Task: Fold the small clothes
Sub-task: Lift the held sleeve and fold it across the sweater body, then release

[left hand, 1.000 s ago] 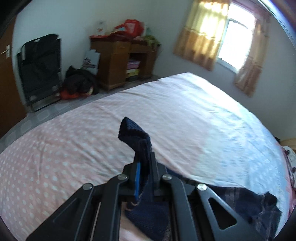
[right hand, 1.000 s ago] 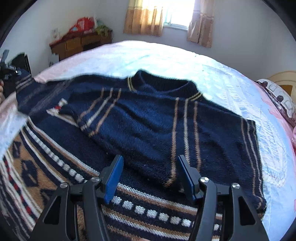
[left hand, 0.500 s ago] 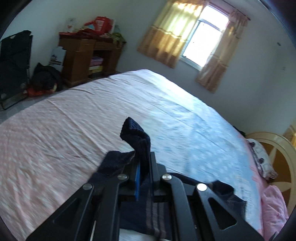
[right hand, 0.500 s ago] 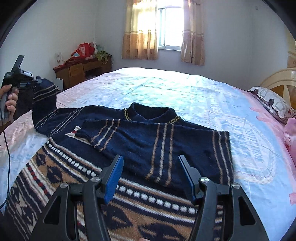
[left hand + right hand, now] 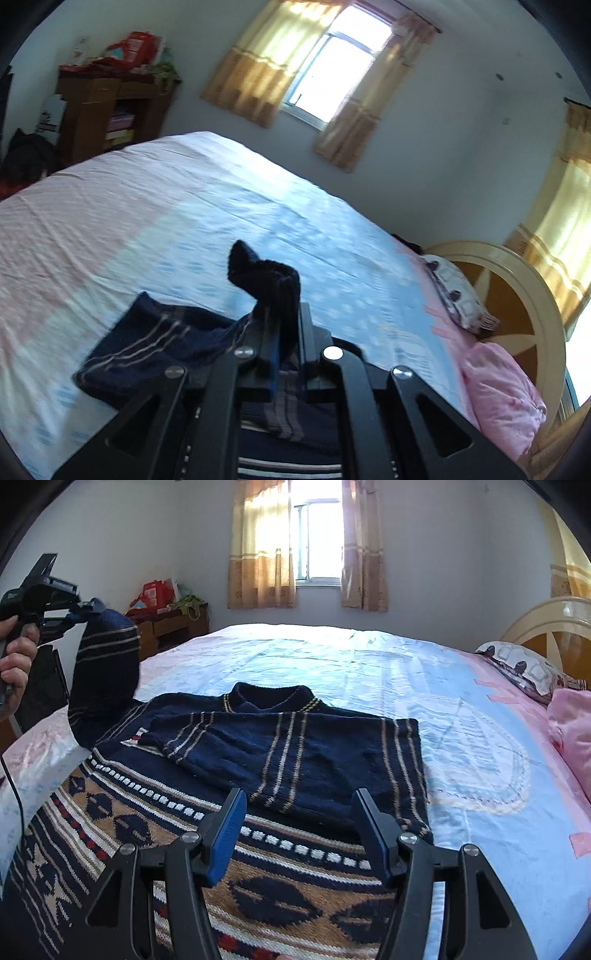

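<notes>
A navy knitted sweater (image 5: 280, 753) with tan stripes and a patterned lower band lies flat on the bed, one sleeve folded across its chest. My left gripper (image 5: 286, 332) is shut on the cuff of the other sleeve (image 5: 264, 277), which hangs lifted above the sheet. From the right wrist view that gripper (image 5: 86, 609) appears at the upper left in a person's hand (image 5: 16, 657), and the raised sleeve (image 5: 105, 672) drapes down from it. Over the sweater's patterned band my right gripper (image 5: 297, 808) hovers open, nothing between its fingers.
The bed sheet (image 5: 369, 664) is pink and pale blue. A pillow (image 5: 524, 668) and pink bedding (image 5: 572, 720) lie at the right by the cream headboard (image 5: 546, 624). A wooden cabinet (image 5: 166, 627) stands beyond the bed's far left; a curtained window (image 5: 317, 546) is behind.
My left gripper has lifted the sleeve higher and swung toward the headboard side. The right gripper has drawn back and up, so more of the sweater shows.
</notes>
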The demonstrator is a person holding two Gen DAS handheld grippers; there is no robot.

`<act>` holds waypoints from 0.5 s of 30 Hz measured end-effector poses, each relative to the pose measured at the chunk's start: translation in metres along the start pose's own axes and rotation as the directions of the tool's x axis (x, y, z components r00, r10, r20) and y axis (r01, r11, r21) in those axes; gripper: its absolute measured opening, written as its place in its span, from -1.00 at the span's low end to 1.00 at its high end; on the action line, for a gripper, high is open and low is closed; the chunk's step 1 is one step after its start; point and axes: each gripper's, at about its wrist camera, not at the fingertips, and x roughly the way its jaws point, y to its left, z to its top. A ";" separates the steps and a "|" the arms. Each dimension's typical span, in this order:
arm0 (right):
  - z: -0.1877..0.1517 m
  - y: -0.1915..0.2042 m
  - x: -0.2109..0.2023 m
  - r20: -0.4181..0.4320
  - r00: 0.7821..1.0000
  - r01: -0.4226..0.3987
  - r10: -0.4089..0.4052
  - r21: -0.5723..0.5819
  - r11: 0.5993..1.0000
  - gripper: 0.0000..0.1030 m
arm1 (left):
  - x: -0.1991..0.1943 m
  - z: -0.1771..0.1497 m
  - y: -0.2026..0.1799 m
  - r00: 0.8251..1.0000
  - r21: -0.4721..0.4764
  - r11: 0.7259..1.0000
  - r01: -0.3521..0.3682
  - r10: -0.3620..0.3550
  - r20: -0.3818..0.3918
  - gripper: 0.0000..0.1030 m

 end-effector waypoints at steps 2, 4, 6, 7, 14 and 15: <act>-0.003 -0.003 -0.003 0.007 1.000 0.002 -0.002 0.008 1.000 0.18 | 0.008 -0.007 -0.016 1.000 0.004 1.000 0.015 -0.015 -0.005 -0.85; -0.006 -0.006 -0.005 0.015 1.000 -0.001 0.000 0.015 1.000 0.18 | 0.019 -0.016 -0.031 0.999 0.012 0.999 0.031 -0.031 -0.022 -0.85; -0.009 -0.008 -0.007 0.019 1.000 -0.003 0.003 0.023 1.000 0.18 | 0.030 -0.027 -0.049 0.999 0.027 0.999 0.035 -0.034 -0.035 -0.85; -0.010 -0.010 -0.007 0.021 1.000 -0.005 0.004 0.029 1.000 0.18 | 0.035 -0.032 -0.057 0.998 0.036 0.999 0.037 -0.035 -0.043 -0.85; -0.016 -0.030 -0.004 0.026 1.000 -0.018 0.015 0.104 0.994 0.18 | 0.071 -0.070 -0.095 0.996 0.105 0.994 0.012 -0.004 -0.084 -0.85; -0.018 -0.033 -0.002 0.021 1.000 -0.020 0.017 0.123 0.992 0.18 | 0.076 -0.075 -0.099 0.996 0.108 0.994 0.008 0.001 -0.089 -0.85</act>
